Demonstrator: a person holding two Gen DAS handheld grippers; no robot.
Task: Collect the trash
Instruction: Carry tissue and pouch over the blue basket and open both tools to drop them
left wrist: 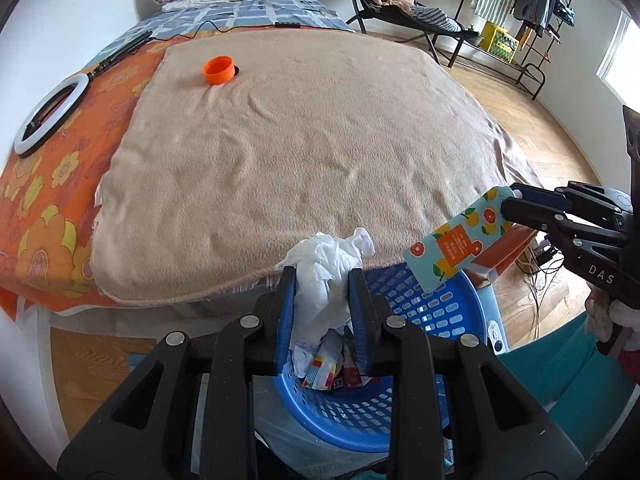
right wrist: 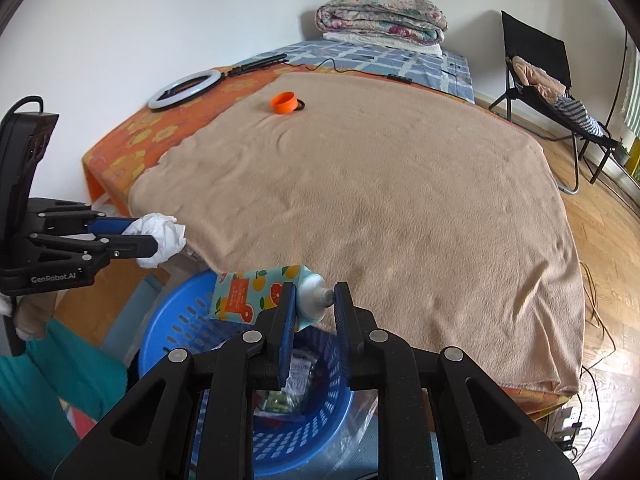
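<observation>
A blue perforated basket [left wrist: 416,308] [right wrist: 176,320] stands on the floor at the bed's near edge, with several wrappers in its bottom. My left gripper [left wrist: 322,276] [right wrist: 158,240] is shut on a crumpled white tissue [left wrist: 332,264] [right wrist: 162,236] and hangs above the basket. My right gripper [right wrist: 314,296] [left wrist: 508,204] is shut on the white cap end of a fruit-printed carton [right wrist: 256,292] [left wrist: 456,240], which hangs over the basket's rim. An orange cup [left wrist: 218,70] [right wrist: 285,103] sits far back on the tan blanket [left wrist: 304,152] [right wrist: 380,200].
A ring light [left wrist: 50,114] [right wrist: 184,90] lies on the orange flowered sheet at the left. Folded quilts [right wrist: 380,18] are stacked at the bed's far end. A black folding chair [right wrist: 552,80] and a clothes rack [left wrist: 520,12] stand on the wood floor to the right. Cables trail by the bed's right corner.
</observation>
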